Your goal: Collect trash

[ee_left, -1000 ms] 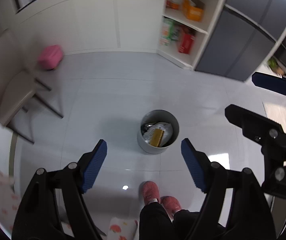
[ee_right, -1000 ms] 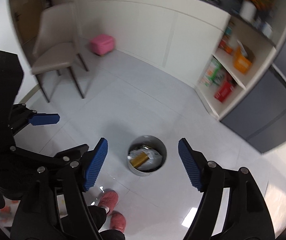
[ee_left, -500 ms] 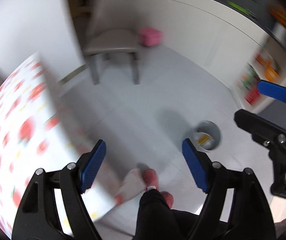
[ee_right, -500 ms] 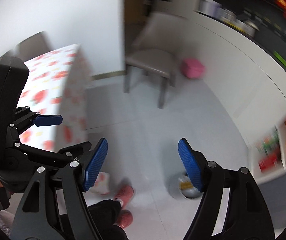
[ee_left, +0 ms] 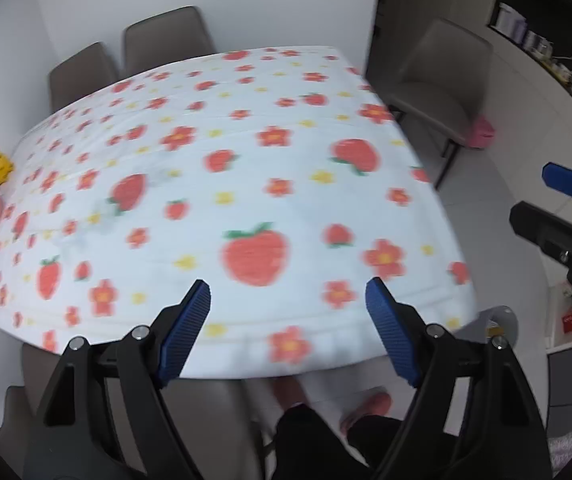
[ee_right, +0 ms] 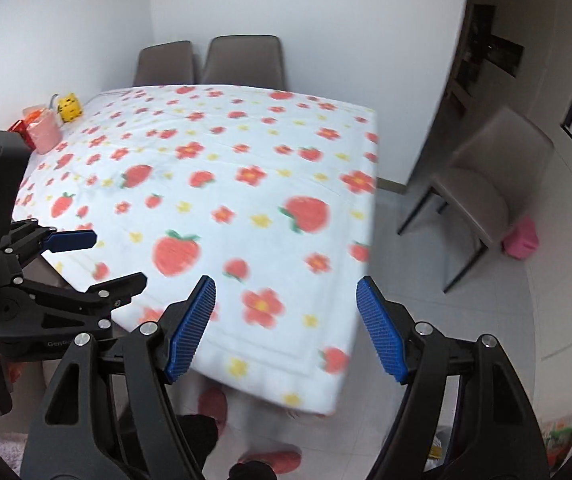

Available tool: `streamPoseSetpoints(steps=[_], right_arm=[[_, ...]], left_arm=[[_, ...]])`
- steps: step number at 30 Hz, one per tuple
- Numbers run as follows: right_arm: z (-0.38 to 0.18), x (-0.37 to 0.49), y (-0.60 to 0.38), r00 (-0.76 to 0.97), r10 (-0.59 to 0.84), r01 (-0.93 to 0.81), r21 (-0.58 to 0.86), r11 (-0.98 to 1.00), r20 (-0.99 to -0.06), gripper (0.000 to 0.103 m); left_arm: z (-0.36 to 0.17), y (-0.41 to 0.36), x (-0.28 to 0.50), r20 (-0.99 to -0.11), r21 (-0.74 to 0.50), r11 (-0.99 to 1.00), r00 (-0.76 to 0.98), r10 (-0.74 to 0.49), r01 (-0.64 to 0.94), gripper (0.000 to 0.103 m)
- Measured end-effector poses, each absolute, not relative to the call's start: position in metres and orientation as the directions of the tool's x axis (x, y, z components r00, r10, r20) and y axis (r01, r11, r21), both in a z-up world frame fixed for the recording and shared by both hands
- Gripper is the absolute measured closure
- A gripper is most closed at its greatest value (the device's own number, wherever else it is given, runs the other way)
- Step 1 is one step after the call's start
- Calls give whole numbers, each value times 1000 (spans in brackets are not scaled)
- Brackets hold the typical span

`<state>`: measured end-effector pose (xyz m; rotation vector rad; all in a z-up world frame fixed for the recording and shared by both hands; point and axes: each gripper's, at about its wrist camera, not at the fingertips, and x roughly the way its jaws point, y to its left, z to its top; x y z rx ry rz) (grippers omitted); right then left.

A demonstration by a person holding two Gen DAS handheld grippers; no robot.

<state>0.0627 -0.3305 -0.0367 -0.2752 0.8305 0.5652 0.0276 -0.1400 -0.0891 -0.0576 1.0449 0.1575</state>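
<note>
**Trash: small items seen at the far left corner of the table**

Trash (ee_right: pixel 46 134) is noted as a small cluster at the table's far left corner, close to the wall: a pink piece, a yellow piece (ee_right: pixel 69 107) just behind it and a red piece (ee_right: pixel 18 126) at its left side. What each piece is cannot be told, since the views are blurred.

The table (ee_left: pixel 246 160) is covered by a white cloth printed with strawberries and flowers; the rest of its top is seen bare. Two grey chairs (ee_right: pixel 246 60) are set at the far side, and a third (ee_right: pixel 498 184) stands apart on the right, with a pink box (ee_right: pixel 520 238) on the floor beside it.

The left gripper (ee_left: pixel 286 292) is held above the near edge of the table, pointing down at the cloth. Its jaws are spread wide and nothing is seen between them. The right gripper (ee_right: pixel 286 288) is held alongside, over the table's near right corner (jaws likewise wide, nothing in them). Neither gripper is near the trash.

A grey bin rim (ee_left: pixel 502 318) is seen on the floor just past the table's near right corner. Dark trouser legs and pink slippers (ee_right: pixel 274 460) are visible below the grippers.
</note>
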Motion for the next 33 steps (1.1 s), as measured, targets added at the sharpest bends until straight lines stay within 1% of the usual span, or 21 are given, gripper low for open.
streamPoseSetpoints(steps=[4,7,12,14,16,18,20,33], right_arm=[[-21,61,-259,542,407,-614,-16,789,-735,33],[-4,58,-223,525,435,-640,-2,769,-732,33],[11,60,-190,514,439,-676,-33,736,-737,32],[16,61,-183,505,442,-689,-37,724,-741,32],[21,61,-179,499,446,-704,-48,708,-744,31],[27,60,-178,486,449,-722,-55,690,-750,27],[32,60,-179,477,452,-733,-57,678,-754,27],[68,58,-188,490,500,-746,-47,664,-714,21]], left_arm=[[-66,-75,11,-851,59,972,498,168,-227,22],[-50,-32,1,-840,64,959,504,202,-277,21],[-21,0,-8,-817,67,939,522,246,-338,20],[-11,5,-10,-804,78,932,530,269,-354,18],[-1,9,-11,-793,79,925,539,284,-371,18],[7,8,-12,-787,75,919,543,292,-386,17],[14,6,-12,-786,76,914,541,300,-398,17],[43,-12,-17,-778,80,912,547,309,-402,16]])
